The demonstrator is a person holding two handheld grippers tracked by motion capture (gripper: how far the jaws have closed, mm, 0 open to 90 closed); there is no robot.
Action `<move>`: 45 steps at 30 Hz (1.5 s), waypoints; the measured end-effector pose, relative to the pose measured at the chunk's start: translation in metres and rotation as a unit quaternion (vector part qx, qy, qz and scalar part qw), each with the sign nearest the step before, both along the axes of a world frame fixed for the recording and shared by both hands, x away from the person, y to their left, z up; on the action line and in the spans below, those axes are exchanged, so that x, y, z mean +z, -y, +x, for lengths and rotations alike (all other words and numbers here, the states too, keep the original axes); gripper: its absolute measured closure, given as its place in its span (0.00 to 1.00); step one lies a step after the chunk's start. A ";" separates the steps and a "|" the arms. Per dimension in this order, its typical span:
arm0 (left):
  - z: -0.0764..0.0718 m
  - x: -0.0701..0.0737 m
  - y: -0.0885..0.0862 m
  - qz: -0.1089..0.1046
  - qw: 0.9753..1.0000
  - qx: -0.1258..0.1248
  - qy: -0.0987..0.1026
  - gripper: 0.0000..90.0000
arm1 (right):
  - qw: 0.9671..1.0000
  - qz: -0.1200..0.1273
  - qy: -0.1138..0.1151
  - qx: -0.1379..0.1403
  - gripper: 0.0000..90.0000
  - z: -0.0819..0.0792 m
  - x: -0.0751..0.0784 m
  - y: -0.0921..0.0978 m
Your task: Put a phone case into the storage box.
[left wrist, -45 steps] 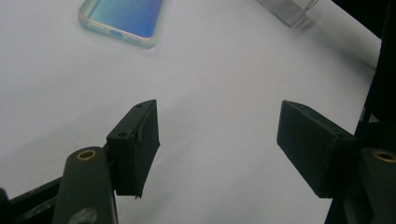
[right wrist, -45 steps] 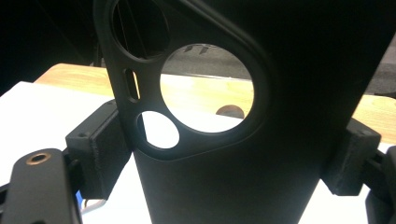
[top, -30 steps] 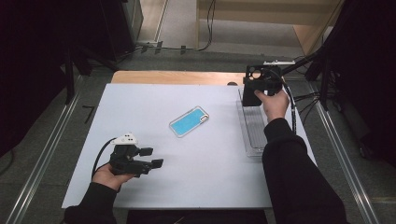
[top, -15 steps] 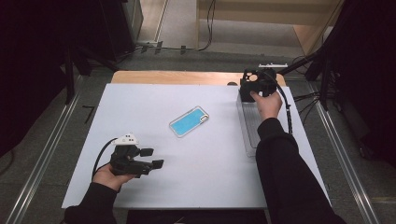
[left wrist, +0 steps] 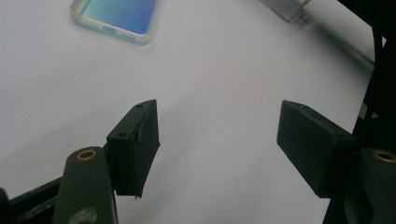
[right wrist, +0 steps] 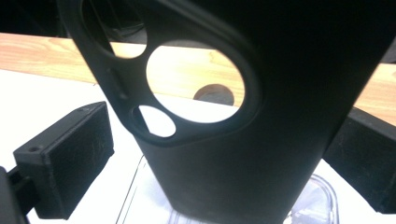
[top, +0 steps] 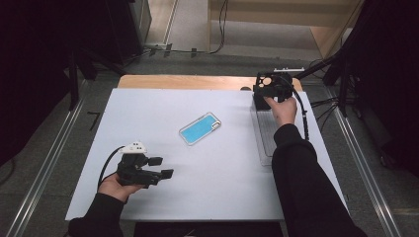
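right gripper (top: pixel 266 94), at my table's far right edge, has a black phone case (right wrist: pixel 261 116) standing between its jaws over a clear tray (top: pixel 264 133), grip unclear, while left gripper (top: pixel 160 168) rests released near a blue phone (top: pixel 199 128).

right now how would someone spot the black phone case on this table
Start at the white table and go to its far right corner, where a clear tray lies. The black phone case stands between the right gripper jaws above the tray's far end. Unlike the flat blue phone mid-table, it is black with round camera holes.
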State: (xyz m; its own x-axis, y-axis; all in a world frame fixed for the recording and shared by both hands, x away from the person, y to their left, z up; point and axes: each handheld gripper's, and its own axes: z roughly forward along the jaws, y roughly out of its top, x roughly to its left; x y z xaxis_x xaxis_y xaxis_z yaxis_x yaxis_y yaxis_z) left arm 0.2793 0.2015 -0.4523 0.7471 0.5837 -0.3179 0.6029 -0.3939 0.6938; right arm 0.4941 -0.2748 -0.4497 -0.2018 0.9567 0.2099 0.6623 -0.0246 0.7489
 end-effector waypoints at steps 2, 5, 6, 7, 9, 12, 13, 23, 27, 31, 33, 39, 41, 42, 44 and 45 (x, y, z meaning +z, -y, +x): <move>0.000 0.000 0.000 0.000 1.000 0.000 0.000 0.33 | 1.000 0.000 -0.005 0.003 0.00 -0.002 0.001 -0.001; 0.000 0.000 0.000 0.002 1.000 0.000 0.000 0.33 | 1.000 -0.005 -0.005 0.011 0.00 -0.005 0.005 -0.001; 0.001 0.000 0.000 0.002 1.000 -0.001 -0.001 0.33 | 1.000 -0.003 -0.004 0.012 0.00 -0.006 0.006 -0.001; 0.001 0.000 0.001 0.002 1.000 -0.001 -0.001 0.33 | 1.000 -0.002 -0.005 0.013 0.00 -0.007 0.007 -0.001; 0.000 0.000 0.001 0.001 1.000 -0.001 -0.001 0.33 | 1.000 0.002 -0.007 0.013 0.00 -0.009 0.010 0.001; 0.001 0.000 0.001 -0.003 1.000 0.002 -0.002 0.33 | 1.000 0.007 -0.016 0.012 0.00 -0.013 0.013 0.003; 0.001 0.000 0.001 -0.003 1.000 0.003 -0.002 0.33 | 1.000 0.009 -0.020 0.014 0.00 -0.015 0.015 0.004; 0.004 -0.001 0.003 -0.002 1.000 0.000 -0.002 0.33 | 0.999 0.017 -0.028 0.033 0.00 -0.040 0.025 0.006; 0.005 -0.001 0.004 -0.001 1.000 0.000 -0.003 0.33 | 0.998 0.026 -0.031 0.051 0.00 -0.052 0.028 0.002; 0.006 -0.001 0.004 -0.001 1.000 -0.001 -0.003 0.33 | 0.996 0.031 -0.030 0.074 0.00 -0.065 0.031 -0.004; 0.007 -0.001 0.004 -0.001 1.000 -0.001 -0.004 0.33 | 0.995 0.032 -0.028 0.085 0.00 -0.071 0.032 -0.008; 0.009 0.001 0.004 -0.001 1.000 -0.003 -0.003 0.33 | 0.992 0.041 -0.021 0.117 0.00 -0.089 0.034 -0.016; 0.010 0.002 0.004 -0.003 1.000 -0.004 -0.003 0.33 | 0.991 0.041 -0.020 0.126 0.00 -0.095 0.035 -0.018; 0.010 0.002 0.004 -0.004 1.000 -0.002 -0.004 0.33 | 0.990 0.042 -0.021 0.131 0.00 -0.099 0.036 -0.019; 0.011 0.002 0.003 -0.005 1.000 -0.002 -0.003 0.33 | 0.989 0.041 -0.023 0.142 0.00 -0.105 0.035 -0.022; 0.012 0.002 0.003 -0.005 1.000 -0.003 -0.004 0.33 | 0.987 0.046 -0.027 0.153 0.00 -0.107 0.035 -0.023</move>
